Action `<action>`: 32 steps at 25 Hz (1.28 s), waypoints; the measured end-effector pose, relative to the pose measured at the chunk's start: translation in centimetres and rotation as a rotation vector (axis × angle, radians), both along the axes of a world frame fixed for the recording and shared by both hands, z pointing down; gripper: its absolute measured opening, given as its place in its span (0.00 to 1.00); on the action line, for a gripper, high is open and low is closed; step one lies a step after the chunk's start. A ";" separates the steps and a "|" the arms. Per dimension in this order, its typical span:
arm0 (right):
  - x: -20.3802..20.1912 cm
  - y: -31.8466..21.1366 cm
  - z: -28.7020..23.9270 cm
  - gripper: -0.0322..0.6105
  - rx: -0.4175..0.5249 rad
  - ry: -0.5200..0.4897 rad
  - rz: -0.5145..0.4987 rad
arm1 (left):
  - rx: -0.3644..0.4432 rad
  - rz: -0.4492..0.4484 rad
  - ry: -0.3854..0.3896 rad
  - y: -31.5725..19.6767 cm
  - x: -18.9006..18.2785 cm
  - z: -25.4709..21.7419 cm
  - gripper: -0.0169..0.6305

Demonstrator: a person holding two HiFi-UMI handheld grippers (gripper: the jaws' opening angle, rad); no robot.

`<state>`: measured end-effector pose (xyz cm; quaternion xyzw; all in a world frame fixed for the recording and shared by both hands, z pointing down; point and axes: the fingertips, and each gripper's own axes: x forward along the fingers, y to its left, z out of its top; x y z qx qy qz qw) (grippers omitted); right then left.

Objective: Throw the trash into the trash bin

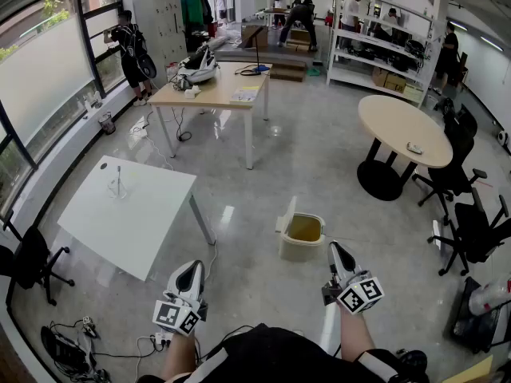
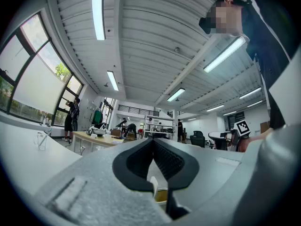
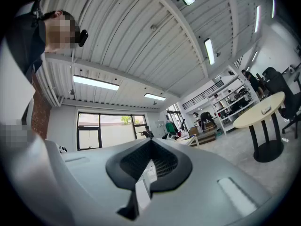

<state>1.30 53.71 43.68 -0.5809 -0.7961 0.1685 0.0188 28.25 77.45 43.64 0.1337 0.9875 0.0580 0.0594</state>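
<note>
A beige trash bin [image 1: 302,236] with its lid flipped up and a yellowish liner stands on the grey floor straight ahead. My left gripper [image 1: 192,265] is held low, to the left of the bin and nearer to me, its jaws together and empty. My right gripper [image 1: 335,248] hovers just right of the bin's near corner, also shut with nothing in it. In the left gripper view the jaw tips [image 2: 153,142] meet, and a slice of the bin [image 2: 161,195] shows below them. The right gripper view shows its tips [image 3: 151,142] closed too. No trash is visible in any view.
A white table [image 1: 128,214] stands to the left, a wooden table [image 1: 215,90] behind it and a round table [image 1: 403,126] at the right. Black office chairs [image 1: 467,222] line the right side. Cables [image 1: 80,345] lie on the floor at lower left. People stand far back.
</note>
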 end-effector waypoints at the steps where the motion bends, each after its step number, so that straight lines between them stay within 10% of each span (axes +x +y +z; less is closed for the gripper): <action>1: -0.1 0.1 0.2 0.06 0.010 -0.005 0.001 | -0.001 -0.001 -0.001 0.0 -0.2 0.0 0.03; 22: 2.2 0.9 0.5 0.06 0.039 0.016 -0.001 | 0.073 0.043 -0.031 0.4 0.1 2.0 0.03; 32: 5.0 -3.7 0.8 0.06 0.085 0.057 0.215 | 0.099 0.196 -0.057 -0.4 -2.0 2.1 0.03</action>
